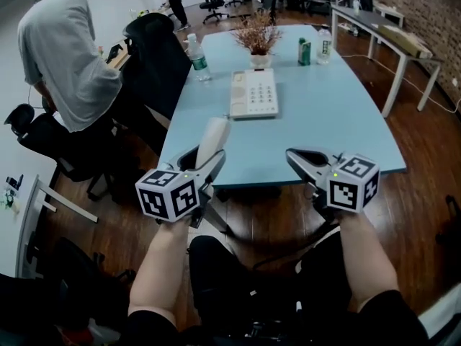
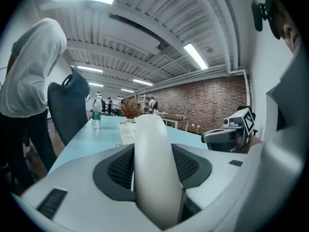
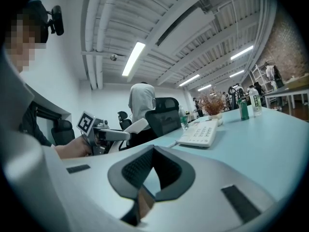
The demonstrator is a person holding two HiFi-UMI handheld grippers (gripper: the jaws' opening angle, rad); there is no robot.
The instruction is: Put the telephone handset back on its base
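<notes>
Right gripper [image 3: 155,174] jaws apart, nothing between them, just light-blue tabletop [image 3: 270,144] showing through the gap. Telephone base [image 3: 199,133] sits on the tabletop ahead and right, keypad up, cradle side bare. Left gripper [image 3: 120,134] off to the left, marker cube facing the camera, clamped on the white telephone handset [image 3: 137,126], well apart from the base. Beyond the base: dried plant in a pot [image 3: 212,106], water bottle [image 3: 183,119] near the left edge, green carton [image 3: 244,109] and clear bottle [image 3: 255,103] further right. Person in a white top [image 3: 141,100] bent over behind a black office chair [image 3: 165,117].
</notes>
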